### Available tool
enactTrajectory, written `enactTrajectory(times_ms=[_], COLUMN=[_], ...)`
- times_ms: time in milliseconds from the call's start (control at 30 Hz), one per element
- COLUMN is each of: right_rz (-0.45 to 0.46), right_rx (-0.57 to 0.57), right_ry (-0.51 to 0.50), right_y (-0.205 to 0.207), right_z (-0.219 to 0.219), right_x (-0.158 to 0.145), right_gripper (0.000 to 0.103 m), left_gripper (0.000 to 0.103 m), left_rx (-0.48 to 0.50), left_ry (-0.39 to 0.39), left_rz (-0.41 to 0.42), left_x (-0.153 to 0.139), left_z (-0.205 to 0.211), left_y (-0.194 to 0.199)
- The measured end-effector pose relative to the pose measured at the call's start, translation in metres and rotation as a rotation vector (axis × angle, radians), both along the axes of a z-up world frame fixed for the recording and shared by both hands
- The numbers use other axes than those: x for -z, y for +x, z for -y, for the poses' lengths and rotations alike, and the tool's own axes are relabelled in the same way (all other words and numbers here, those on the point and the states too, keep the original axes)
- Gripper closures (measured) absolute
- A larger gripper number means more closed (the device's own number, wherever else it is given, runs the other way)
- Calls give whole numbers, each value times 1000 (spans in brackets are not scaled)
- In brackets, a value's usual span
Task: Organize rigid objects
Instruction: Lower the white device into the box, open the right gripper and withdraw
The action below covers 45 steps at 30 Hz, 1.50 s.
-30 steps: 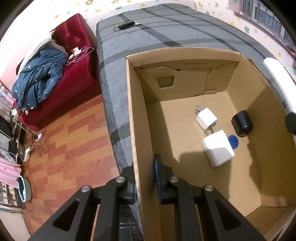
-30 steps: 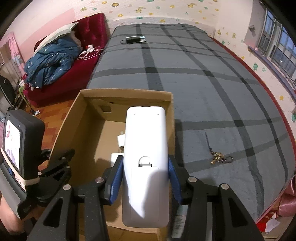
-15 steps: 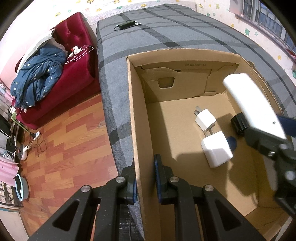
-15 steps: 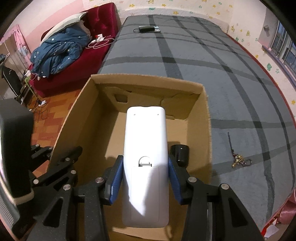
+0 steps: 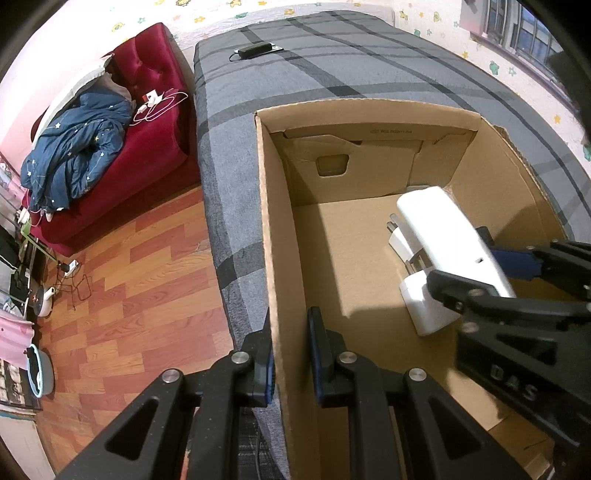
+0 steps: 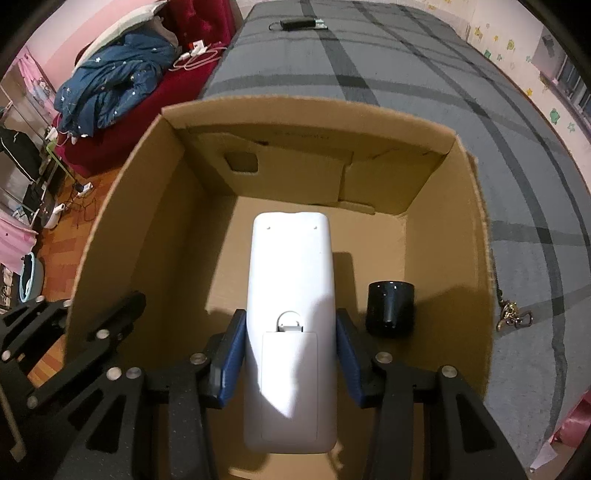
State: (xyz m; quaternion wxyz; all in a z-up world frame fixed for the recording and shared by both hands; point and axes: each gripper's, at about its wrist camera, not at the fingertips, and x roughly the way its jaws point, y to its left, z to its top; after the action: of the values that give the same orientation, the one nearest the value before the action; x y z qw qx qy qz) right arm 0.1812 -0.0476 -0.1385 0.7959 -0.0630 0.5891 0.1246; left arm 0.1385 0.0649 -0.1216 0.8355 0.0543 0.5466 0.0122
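A cardboard box (image 5: 273, 229) stands open on a grey plaid bed. My left gripper (image 5: 291, 354) is shut on the box's left wall, one finger outside and one inside. My right gripper (image 6: 291, 354) is shut on a white remote control (image 6: 291, 317), back side up, and holds it inside the box above the floor; the remote also shows in the left wrist view (image 5: 450, 240). Two white chargers (image 5: 424, 306) lie on the box floor under it. A black cup-shaped object (image 6: 391, 310) lies at the box's right wall.
A bunch of keys (image 6: 513, 317) lies on the bed (image 6: 443, 74) right of the box. A black device with a cable (image 6: 299, 24) lies at the bed's far end. A red sofa (image 5: 147, 110) with a blue jacket stands left, above a wooden floor (image 5: 129, 277).
My right gripper has carried the remote from above the box's right edge forward and down into the box. The left gripper has kept its hold on the box wall.
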Motion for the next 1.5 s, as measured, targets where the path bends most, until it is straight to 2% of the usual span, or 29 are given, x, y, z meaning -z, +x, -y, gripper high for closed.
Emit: enactTrajectory(times_ms=[367,533,600,633,667,733,1067,1300,1500], right_rz=[-68,-62,-45,-42,-35,-19,26,89,120], right_rx=[19,27,29,32,35,38,22,28,51], right_ry=[2,19,25,33,37,31,54,4,21], right_y=[8,7,7,6,6,5,-4,-10,-15], right_z=[-1,2,6,7,8,10,11,13,27], right_x=[21,20,16,15,13,11,-14,-32,-45], right_gripper=[54,53,48,42,33,27,26,22,5], left_gripper=[87,87,87,87,87,87,87,87,87], left_rx=[-1,0,-1,0,-1,-2,-1,-1,-2], left_ry=[0,7,10,11,8,7,14,14,18], left_rz=[2,3,-2,-1,-1,-1,2,3,1], left_x=[1,1,2,1,1,2,1,1,1], left_z=[0,2,3,3,3,2,3,3,4], left_y=[1,1,1,2,2,2,0,0,0])
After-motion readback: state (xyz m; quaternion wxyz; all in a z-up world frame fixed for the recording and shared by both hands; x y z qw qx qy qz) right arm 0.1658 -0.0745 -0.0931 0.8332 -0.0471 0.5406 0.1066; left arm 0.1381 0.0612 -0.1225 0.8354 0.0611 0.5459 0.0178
